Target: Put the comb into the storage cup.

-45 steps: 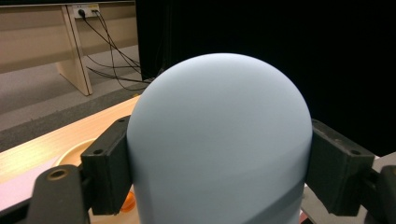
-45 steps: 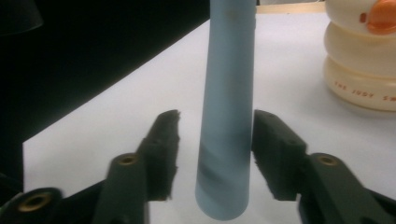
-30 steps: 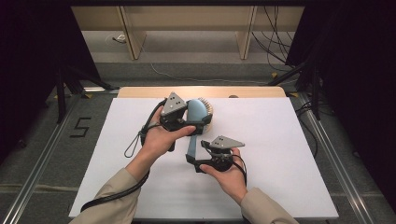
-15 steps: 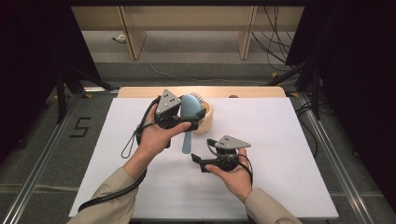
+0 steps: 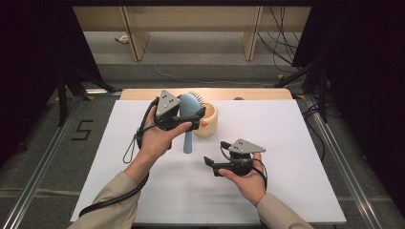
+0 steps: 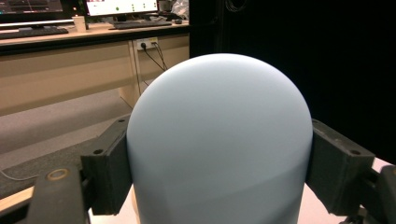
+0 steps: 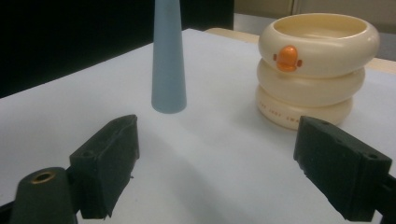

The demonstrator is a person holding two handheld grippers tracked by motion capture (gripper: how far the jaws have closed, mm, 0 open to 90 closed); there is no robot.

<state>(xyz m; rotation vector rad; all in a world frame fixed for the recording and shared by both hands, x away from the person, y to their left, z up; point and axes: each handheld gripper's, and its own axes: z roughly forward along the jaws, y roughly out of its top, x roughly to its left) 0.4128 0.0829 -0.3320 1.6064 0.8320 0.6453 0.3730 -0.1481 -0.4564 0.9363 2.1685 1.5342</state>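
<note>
White covers the desk (image 5: 296, 143), a broad flat top with a strip of pale wood showing along its far edge, and everything in play sits over its middle. Next in size is the light blue hairbrush (image 5: 189, 112), which is held up off the surface with its rounded head uppermost, bristles pointing away toward the far side, and its tapered handle hanging downward over the desk; in the right gripper view the handle end (image 7: 168, 60) hangs close above the white top without clearly touching it. Just beside the brush, on its right in the high view, stands a cream-coloured cup (image 5: 208, 119) made of three stacked rings with a small orange duck bill on its front (image 7: 315, 65); it rests upright on the desk, open end up, behind the brush head. The left hand-held gripper (image 5: 179, 117) is clenched on the hairbrush, its two black pads pressed against either side of the smooth blue back of the head, as the left gripper view shows plainly (image 6: 217, 144). The right hand-held gripper (image 5: 212, 164) is released, jaws standing wide apart with nothing between them, held low over the desk nearer the person and aimed toward the handle and the cup, apart from both
</note>
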